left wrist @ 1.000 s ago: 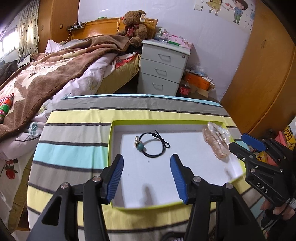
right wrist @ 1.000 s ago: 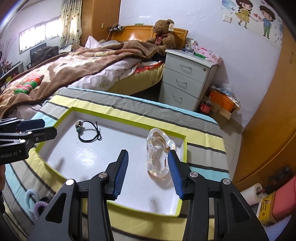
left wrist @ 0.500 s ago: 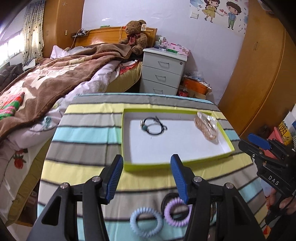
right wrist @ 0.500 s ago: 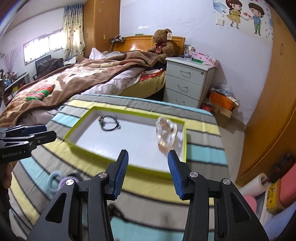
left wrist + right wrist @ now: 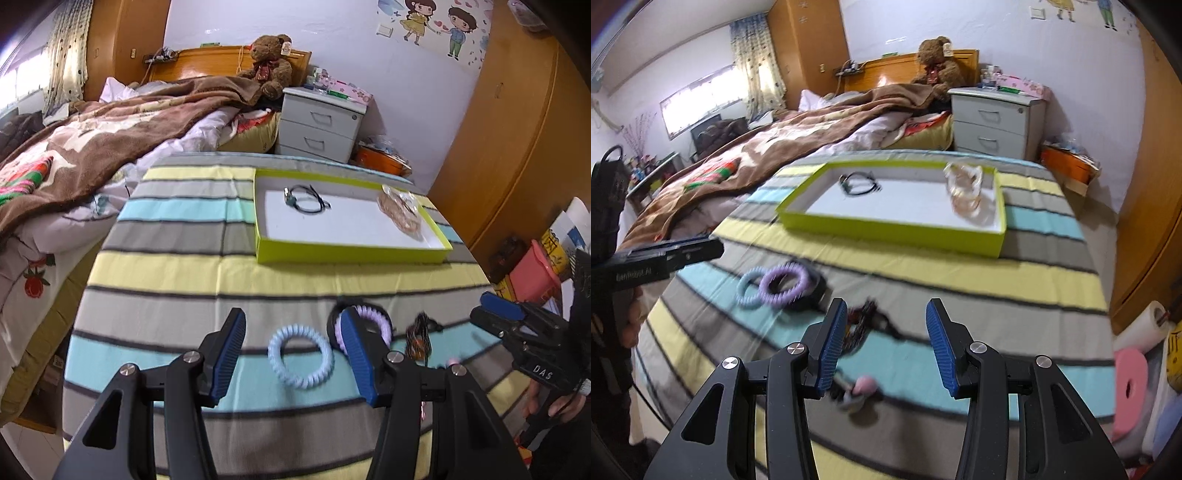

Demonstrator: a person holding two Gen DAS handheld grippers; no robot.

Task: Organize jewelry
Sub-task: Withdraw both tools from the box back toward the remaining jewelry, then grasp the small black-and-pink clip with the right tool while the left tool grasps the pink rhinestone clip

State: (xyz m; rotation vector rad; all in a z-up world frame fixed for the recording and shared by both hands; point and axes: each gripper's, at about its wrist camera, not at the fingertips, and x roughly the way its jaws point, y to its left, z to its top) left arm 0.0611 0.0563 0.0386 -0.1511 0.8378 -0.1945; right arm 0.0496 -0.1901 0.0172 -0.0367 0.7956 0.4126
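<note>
The table [image 5: 166, 273] carries a striped cloth in yellow, grey and pale blue bands. Toward its far side sits a lime-green tray [image 5: 351, 254] with a white floor, and inside it lie two items well apart: a black cord bracelet [image 5: 308, 201] at the left end and a clear bag of pale beads [image 5: 400, 210] at the right end. The remaining jewelry lies loose on the cloth at the near side, outside the tray. The left gripper [image 5: 291, 354] hangs above this group with its fingers spread wide and nothing held; in the left wrist view a light blue spiral band [image 5: 301, 356] lies flat between the two blue pads, touching neither. A purple spiral band [image 5: 384, 325] rests on a black ring just right of that, partly hidden behind the left gripper's right finger. The right gripper [image 5: 884, 345] is likewise wide open and empty. In the right wrist view a dark beaded piece [image 5: 864, 317] lies on the cloth just beside and partly behind its left finger, off centre in the gap; contact cannot be told through the blur. A small pink-tipped item [image 5: 862, 387] lies nearer the camera, close under the same finger.
</note>
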